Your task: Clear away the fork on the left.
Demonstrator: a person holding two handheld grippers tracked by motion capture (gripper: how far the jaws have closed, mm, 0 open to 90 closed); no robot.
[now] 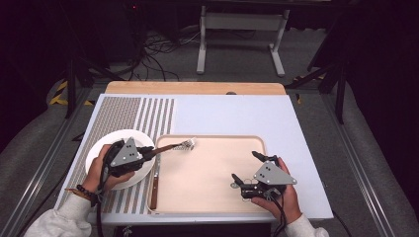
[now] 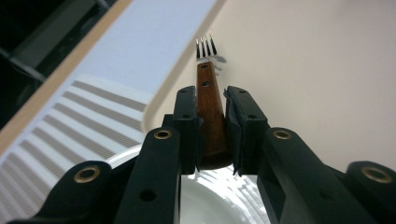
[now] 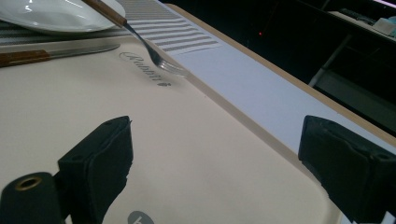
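A fork (image 1: 174, 146) with a wooden handle (image 2: 209, 112) hangs over the far left corner of the beige tray (image 1: 217, 187), tines pointing right. My left gripper (image 1: 148, 152) is shut on that handle, above the white plate (image 1: 104, 143); in the left gripper view both pads press its sides and the tines (image 2: 206, 47) stick out ahead. The right gripper view catches the fork (image 3: 154, 51) just above the tray (image 3: 140, 154). My right gripper (image 1: 246, 168) stands open over the tray's right side, nothing between its fingers (image 3: 100, 158).
A wooden-handled knife (image 1: 154, 187) lies along the tray's left edge, also seen as the knife (image 3: 56, 53) in the right gripper view. A striped placemat (image 1: 133, 113) lies under the plate. A pale blue board (image 1: 237, 113) covers the table.
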